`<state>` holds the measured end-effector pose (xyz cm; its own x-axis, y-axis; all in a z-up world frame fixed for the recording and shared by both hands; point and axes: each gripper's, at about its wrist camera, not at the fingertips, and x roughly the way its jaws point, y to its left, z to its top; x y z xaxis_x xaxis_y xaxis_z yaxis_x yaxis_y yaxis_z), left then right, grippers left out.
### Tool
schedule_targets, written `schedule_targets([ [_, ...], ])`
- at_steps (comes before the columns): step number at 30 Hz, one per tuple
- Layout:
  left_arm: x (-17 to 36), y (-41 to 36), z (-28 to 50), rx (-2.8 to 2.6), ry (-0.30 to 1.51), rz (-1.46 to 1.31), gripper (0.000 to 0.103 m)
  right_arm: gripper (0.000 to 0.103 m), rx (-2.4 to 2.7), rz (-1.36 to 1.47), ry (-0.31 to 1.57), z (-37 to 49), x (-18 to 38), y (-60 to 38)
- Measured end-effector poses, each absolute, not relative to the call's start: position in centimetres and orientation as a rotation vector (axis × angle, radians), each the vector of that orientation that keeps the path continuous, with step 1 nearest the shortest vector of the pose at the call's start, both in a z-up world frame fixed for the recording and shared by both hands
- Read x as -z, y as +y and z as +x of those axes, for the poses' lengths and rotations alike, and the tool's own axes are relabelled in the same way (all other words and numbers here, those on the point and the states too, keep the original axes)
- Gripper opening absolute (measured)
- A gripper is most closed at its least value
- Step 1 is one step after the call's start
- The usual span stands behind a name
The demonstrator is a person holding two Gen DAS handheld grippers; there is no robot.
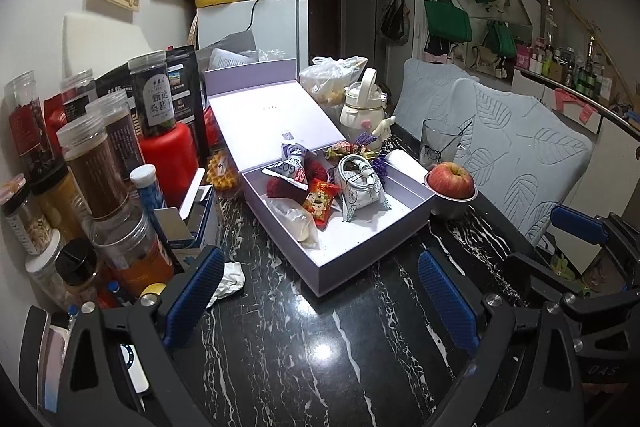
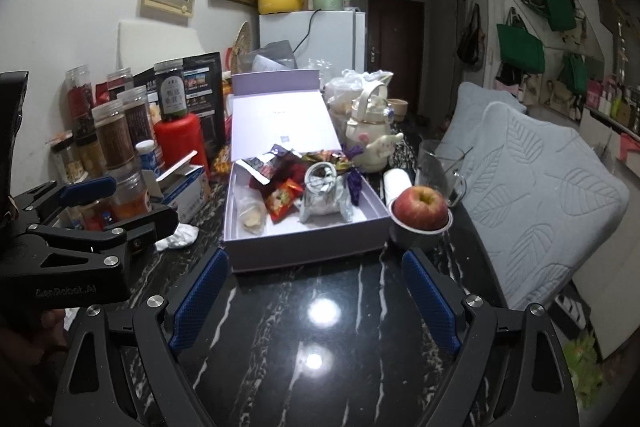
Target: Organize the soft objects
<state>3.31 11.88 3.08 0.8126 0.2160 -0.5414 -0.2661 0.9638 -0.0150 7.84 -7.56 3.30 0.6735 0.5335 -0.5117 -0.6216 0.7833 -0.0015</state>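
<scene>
An open lavender box [image 1: 360, 251] [image 2: 304, 251] lies on the black marble table, its lid leaning back. Inside are a silver pouch [image 1: 360, 187] [image 2: 324, 197], a red snack packet [image 1: 320, 201] [image 2: 282, 203], a clear bag [image 1: 296, 223] and more wrapped snacks. A crumpled white tissue [image 1: 228, 279] [image 2: 178, 237] lies on the table left of the box, beside my left gripper's left finger. My left gripper [image 1: 324, 291] [image 2: 128, 207] stands open over the table just short of the box's near corner. My right gripper [image 2: 316, 299] [image 1: 560, 247] is open in front of the box, with nothing between its fingers.
Jars and bottles [image 1: 92, 163] [image 2: 116, 135] crowd the left side, with a small blue-white carton [image 2: 188, 183]. An apple in a metal bowl [image 1: 450, 183] [image 2: 420, 215], a glass [image 2: 436, 167], a white roll [image 2: 398, 183] and a cream bottle with a plush charm [image 2: 372, 131] stand right of the box. Grey cushions [image 2: 540, 187] border the table's right edge.
</scene>
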Motion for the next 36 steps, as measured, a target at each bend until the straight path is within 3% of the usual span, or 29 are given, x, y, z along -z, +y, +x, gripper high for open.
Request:
schedule_targets([
  [36,-2.0,12.2,3.3,-0.276,0.575,-0.100,0.099,0.090,-0.666,-0.178,0.529,7.9,-2.4,-7.4],
])
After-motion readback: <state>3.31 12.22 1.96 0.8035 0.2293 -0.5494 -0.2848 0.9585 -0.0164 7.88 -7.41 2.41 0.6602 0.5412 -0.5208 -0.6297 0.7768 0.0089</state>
